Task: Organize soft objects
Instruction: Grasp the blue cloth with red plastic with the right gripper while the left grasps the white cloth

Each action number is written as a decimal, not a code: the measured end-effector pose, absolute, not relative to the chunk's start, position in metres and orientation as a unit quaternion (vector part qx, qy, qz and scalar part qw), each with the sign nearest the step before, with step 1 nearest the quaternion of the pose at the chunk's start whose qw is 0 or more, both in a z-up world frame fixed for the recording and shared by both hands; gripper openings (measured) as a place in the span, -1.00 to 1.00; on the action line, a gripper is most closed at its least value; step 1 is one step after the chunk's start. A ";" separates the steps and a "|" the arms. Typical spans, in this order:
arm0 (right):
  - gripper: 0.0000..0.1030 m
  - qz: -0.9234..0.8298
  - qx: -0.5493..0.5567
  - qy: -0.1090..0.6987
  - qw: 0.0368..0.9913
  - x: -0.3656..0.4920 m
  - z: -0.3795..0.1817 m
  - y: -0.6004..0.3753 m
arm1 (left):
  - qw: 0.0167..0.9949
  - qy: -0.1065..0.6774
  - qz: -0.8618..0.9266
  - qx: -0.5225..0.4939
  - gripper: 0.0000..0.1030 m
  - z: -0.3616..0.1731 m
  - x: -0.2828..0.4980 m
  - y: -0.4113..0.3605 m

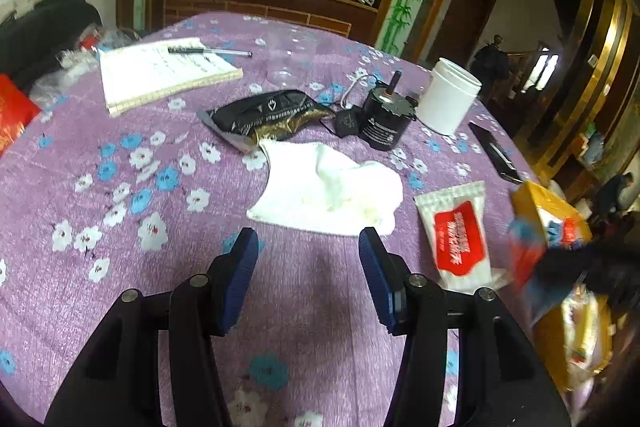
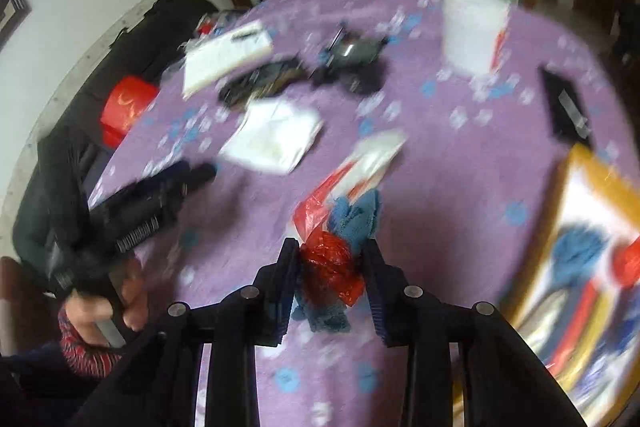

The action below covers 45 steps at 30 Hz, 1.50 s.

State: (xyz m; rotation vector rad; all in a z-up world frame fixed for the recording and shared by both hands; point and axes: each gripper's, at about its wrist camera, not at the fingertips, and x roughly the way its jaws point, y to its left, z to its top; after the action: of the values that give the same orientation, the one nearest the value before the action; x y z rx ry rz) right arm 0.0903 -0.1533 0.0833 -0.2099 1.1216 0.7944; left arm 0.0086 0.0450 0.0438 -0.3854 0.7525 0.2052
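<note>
Above the purple floral tabletop (image 2: 460, 187), right gripper (image 2: 332, 267) clamped on a bundle of blue fuzzy cloth (image 2: 356, 217) and crinkled red plastic (image 2: 328, 263), near the yellow-rimmed box (image 2: 568, 195). Left gripper (image 1: 308, 251) spread apart, empty, just short of the white cloth (image 1: 328, 187). Risk: slippery plastic sliding free mid-carry, dropping the cloth outside the box; blurred views suggesting fast motion.

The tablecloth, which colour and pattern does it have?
The tablecloth is purple with white and blue flowers, sharpest in the left wrist view.
</note>
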 end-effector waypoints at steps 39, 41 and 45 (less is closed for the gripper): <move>0.23 0.376 0.029 0.472 0.797 0.039 0.065 -0.200 | 0.866 0.490 0.035 -0.095 0.40 0.025 0.118 0.029; 0.23 0.387 0.022 0.470 0.793 0.035 0.064 -0.194 | 0.871 0.483 0.045 -0.076 -0.21 0.020 0.119 0.020; 0.28 0.400 0.006 0.467 0.788 0.028 0.062 -0.184 | 0.883 0.461 0.035 -0.082 -0.86 0.027 0.106 0.019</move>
State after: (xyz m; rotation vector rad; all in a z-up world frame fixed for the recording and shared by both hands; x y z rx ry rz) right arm 0.0276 -0.1838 0.0621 0.0119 1.0069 0.8618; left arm 0.1063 0.0194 0.0271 -0.1706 0.9589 0.0723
